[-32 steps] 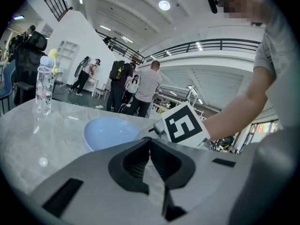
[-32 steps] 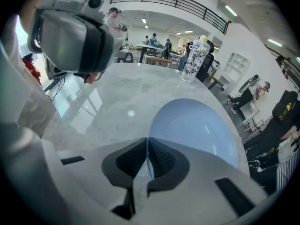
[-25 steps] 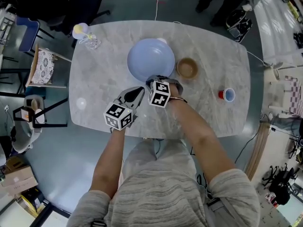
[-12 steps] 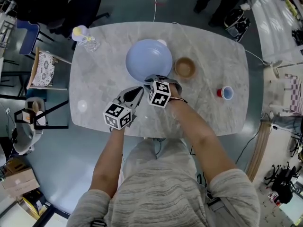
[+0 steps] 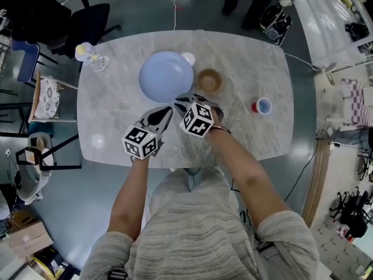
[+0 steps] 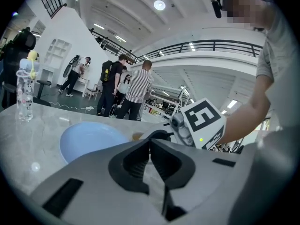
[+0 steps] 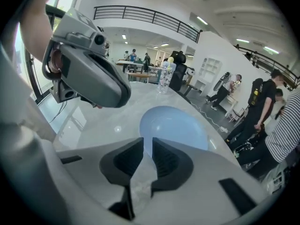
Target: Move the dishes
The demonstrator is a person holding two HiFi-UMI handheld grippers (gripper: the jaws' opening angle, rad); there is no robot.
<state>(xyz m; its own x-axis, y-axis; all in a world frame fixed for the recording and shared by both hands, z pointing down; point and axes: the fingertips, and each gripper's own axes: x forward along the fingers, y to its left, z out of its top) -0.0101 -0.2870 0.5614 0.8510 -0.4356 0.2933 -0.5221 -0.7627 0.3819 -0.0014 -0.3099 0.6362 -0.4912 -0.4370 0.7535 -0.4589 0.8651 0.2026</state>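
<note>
Pause beside blue bowl [image 5: 166,76]: in the last second only the camera has drifted. Left gripper [image 5: 166,112], jaws together and empty, and right gripper [image 5: 181,101], jaws a slit apart and empty, stay at its near rim. Probably no dish has been moved yet.

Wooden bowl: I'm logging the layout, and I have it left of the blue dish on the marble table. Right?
Not quite: the wooden bowl stands right of the blue dish on the marble table, as the head view shows.
</note>
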